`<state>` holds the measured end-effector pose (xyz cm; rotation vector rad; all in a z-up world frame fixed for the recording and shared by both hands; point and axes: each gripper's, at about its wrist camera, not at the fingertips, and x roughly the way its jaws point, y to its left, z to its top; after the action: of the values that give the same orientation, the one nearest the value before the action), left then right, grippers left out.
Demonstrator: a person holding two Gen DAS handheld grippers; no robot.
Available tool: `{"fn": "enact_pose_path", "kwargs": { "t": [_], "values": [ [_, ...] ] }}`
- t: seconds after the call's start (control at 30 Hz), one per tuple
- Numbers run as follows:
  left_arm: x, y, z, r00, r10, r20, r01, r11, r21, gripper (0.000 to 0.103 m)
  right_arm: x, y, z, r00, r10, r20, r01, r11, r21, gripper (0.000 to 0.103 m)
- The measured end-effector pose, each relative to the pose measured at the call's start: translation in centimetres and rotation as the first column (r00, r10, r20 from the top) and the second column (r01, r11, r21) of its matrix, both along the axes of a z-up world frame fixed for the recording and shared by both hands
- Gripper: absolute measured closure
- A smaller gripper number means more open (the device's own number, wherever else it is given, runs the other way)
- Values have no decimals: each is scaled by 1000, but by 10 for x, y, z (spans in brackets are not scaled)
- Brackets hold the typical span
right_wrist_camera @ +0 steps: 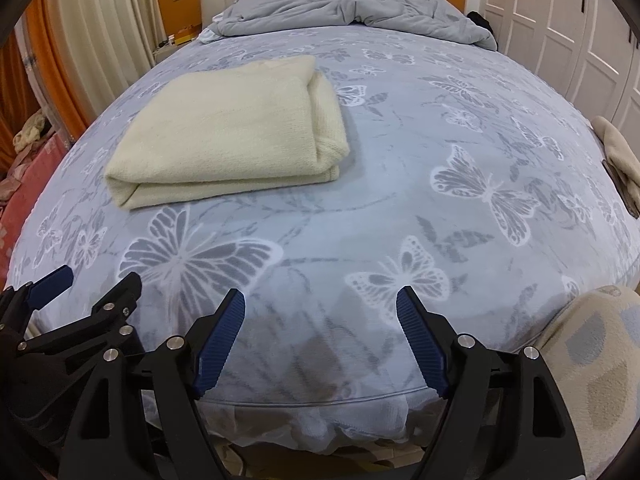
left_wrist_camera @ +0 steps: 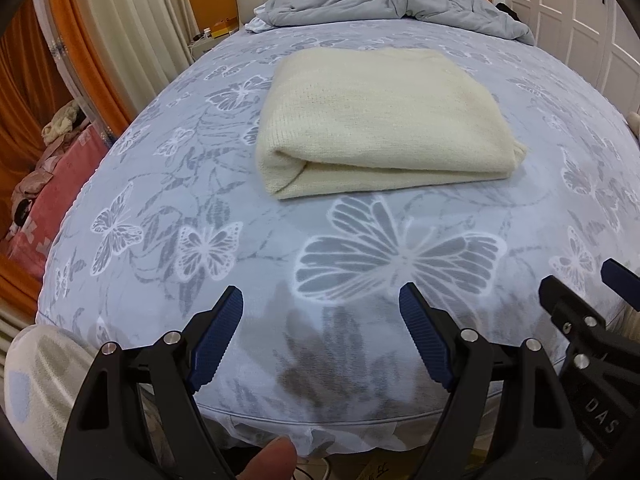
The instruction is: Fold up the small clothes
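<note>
A cream knitted garment (left_wrist_camera: 380, 116) lies folded into a neat rectangle on the blue butterfly-print bed (left_wrist_camera: 160, 208). It also shows in the right wrist view (right_wrist_camera: 228, 132), at the left. My left gripper (left_wrist_camera: 322, 300) is open and empty over the bed's near edge, well short of the garment. My right gripper (right_wrist_camera: 320, 304) is open and empty beside it, to the right. Each gripper shows at the edge of the other's view: the right gripper (left_wrist_camera: 584, 284) and the left gripper (right_wrist_camera: 96, 280).
A rumpled grey duvet (left_wrist_camera: 384, 0) lies at the headboard end. A beige piece of clothing (right_wrist_camera: 620, 156) sits at the bed's right edge. White wardrobe doors (right_wrist_camera: 560, 20) stand on the right, curtains (left_wrist_camera: 120, 40) and a pink heap (left_wrist_camera: 48, 192) on the left.
</note>
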<state>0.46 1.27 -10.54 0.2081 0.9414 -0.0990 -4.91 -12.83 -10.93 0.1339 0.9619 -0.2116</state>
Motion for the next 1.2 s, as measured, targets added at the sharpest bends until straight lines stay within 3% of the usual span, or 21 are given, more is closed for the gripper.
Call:
{"fn": "enact_pose_path", "kwargs": {
  "t": [1.2],
  "values": [
    [-2, -2, -4, 1000, 16, -19, -16, 1000, 1, 26, 1, 1, -2, 1000, -19, -15, 19, 1000, 16, 27]
  ]
}}
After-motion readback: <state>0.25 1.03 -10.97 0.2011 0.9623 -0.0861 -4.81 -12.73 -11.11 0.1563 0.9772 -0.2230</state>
